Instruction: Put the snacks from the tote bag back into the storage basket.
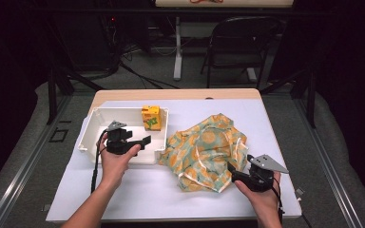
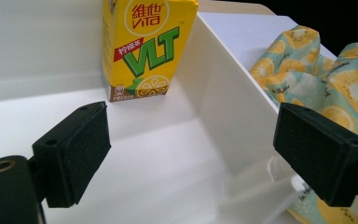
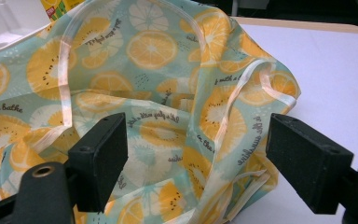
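Note:
A yellow lemon-tea carton (image 1: pixel 151 117) (image 2: pixel 144 46) stands upright in the far right corner of a white tray (image 1: pixel 95 124) (image 2: pixel 223 107). My left gripper (image 1: pixel 142 141) (image 2: pixel 200 154) hovers over the tray's near right part, open, with nothing between its pads and the carton well ahead of them. A crumpled cloth bag with a citrus print (image 1: pixel 206 149) (image 3: pixel 158 102) (image 2: pixel 335 79) lies right of the tray. My right gripper (image 1: pixel 232 172) (image 3: pixel 196 161) stands open at the bag's near right edge, the cloth just beyond its pads (image 3: pixel 105 154).
White paper covers the table (image 1: pixel 138 190), with bare room in front of the tray and bag. A folding chair (image 1: pixel 240 42) and a table leg (image 1: pixel 177 47) stand on the floor beyond the far edge. Cables trail from both grippers.

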Available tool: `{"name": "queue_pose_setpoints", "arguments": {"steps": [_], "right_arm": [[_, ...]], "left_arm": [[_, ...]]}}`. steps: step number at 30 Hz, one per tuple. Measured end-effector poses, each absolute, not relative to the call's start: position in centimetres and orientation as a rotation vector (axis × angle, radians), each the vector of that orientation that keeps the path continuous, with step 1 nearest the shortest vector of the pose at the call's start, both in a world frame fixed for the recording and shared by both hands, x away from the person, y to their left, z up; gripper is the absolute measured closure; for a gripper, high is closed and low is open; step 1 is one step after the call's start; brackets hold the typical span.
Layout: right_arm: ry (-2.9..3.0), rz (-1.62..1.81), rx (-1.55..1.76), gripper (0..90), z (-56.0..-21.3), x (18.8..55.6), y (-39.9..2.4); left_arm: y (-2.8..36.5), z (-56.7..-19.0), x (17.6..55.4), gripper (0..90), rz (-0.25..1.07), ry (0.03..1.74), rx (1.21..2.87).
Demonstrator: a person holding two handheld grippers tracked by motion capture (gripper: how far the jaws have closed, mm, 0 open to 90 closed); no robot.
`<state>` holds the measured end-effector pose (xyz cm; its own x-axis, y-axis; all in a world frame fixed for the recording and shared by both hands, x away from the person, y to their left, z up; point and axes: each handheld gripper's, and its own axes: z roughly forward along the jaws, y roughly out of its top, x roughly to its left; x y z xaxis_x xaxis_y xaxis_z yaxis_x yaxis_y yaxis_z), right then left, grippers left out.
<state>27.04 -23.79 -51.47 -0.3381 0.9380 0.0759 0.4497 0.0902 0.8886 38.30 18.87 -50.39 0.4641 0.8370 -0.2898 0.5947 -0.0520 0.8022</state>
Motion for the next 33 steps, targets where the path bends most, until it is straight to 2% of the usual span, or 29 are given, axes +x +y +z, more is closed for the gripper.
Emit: {"name": "queue_pose_setpoints", "arguments": {"steps": [7, 13, 33], "right_arm": [[1.847, 1.195, 1.359, 20.2, -51.4, 27.0, -23.8], [1.841, 1.197, 1.361, 20.2, -51.4, 27.0, -23.8], [1.829, 1.219, 1.352, 16.5, -51.4, 26.9, -23.9]], "left_arm": [[19.5, -50.0, 36.6, 3.3, 0.338, 1.211, 1.743], [20.3, -49.7, 35.0, 0.4, 0.35, 1.171, 1.741], [21.9, -50.5, 29.9, 0.1, 0.359, 1.076, 1.712]]}}
